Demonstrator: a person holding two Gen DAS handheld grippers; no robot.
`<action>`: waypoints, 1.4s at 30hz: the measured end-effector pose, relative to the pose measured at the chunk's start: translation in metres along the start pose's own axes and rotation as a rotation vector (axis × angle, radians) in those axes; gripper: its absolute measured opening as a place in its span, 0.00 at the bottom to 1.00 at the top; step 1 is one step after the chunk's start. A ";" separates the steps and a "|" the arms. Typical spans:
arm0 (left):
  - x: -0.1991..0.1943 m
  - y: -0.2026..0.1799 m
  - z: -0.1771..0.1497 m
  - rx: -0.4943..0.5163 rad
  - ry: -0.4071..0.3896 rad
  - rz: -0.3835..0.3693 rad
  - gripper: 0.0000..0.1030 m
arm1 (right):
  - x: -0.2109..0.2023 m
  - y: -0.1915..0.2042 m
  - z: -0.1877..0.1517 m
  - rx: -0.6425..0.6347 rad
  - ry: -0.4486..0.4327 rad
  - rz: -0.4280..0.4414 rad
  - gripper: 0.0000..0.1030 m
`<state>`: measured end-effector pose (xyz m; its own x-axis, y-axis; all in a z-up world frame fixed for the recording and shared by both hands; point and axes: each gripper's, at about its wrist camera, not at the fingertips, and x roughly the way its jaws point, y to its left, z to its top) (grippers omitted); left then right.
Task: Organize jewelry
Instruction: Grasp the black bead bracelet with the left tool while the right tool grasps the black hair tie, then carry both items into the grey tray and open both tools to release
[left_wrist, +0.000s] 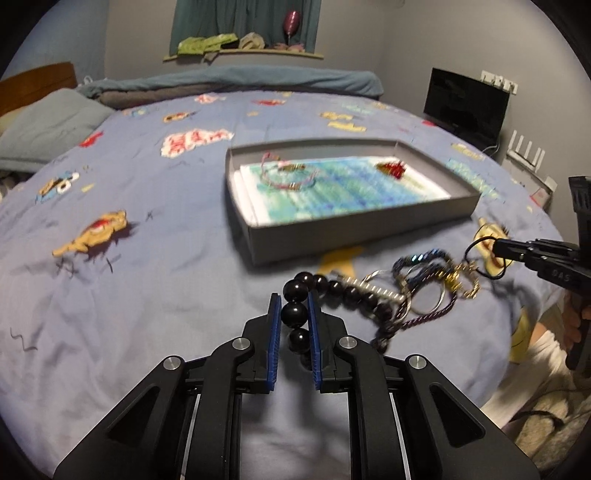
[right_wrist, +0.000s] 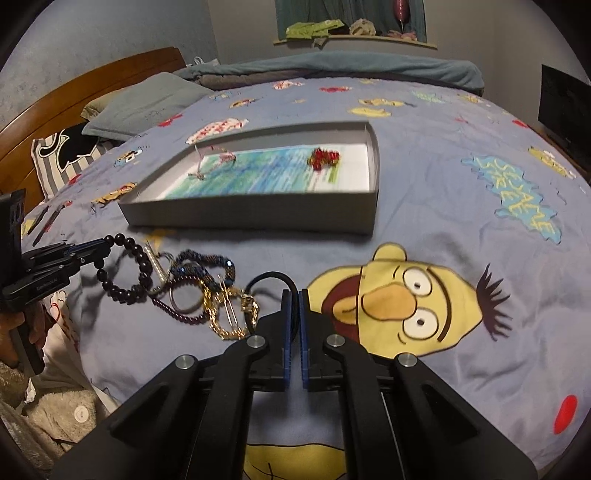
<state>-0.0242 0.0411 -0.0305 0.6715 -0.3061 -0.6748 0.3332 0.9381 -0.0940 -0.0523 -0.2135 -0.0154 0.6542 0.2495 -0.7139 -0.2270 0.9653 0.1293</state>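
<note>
My left gripper (left_wrist: 294, 301) is shut on a black bead bracelet (left_wrist: 295, 314), which also shows in the right wrist view (right_wrist: 142, 266). My right gripper (right_wrist: 294, 295) is shut on a thin black cord loop (right_wrist: 273, 277), seen from the left wrist view too (left_wrist: 480, 243). Between them a tangle of jewelry (right_wrist: 207, 291) lies on the bed: a gold chain (right_wrist: 221, 314), a blue beaded bracelet (right_wrist: 205, 260), a purple bead strand (right_wrist: 177, 314) and metal rings. A grey tray (right_wrist: 258, 214) behind holds a pink string bracelet (right_wrist: 218, 155) and a red bead piece (right_wrist: 325, 157).
The blue cartoon-print bedspread (right_wrist: 461, 206) covers the bed. Pillows (right_wrist: 144, 103) and a wooden headboard (right_wrist: 88, 81) are at the left. A black monitor (left_wrist: 465, 103) stands beyond the bed's right side. A folded blanket (left_wrist: 240, 81) lies along the far edge.
</note>
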 end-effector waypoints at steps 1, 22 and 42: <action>-0.002 -0.001 0.002 0.002 -0.006 -0.004 0.15 | -0.002 0.000 0.002 -0.002 -0.007 -0.003 0.03; -0.059 0.004 0.091 0.074 -0.180 0.029 0.15 | -0.019 -0.004 0.074 -0.038 -0.144 -0.037 0.03; 0.016 -0.028 0.131 0.087 -0.092 -0.093 0.15 | 0.044 -0.006 0.101 -0.002 -0.067 -0.050 0.03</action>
<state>0.0642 -0.0113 0.0568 0.6917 -0.4081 -0.5958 0.4502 0.8888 -0.0861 0.0509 -0.2008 0.0219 0.7118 0.2059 -0.6715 -0.1944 0.9765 0.0934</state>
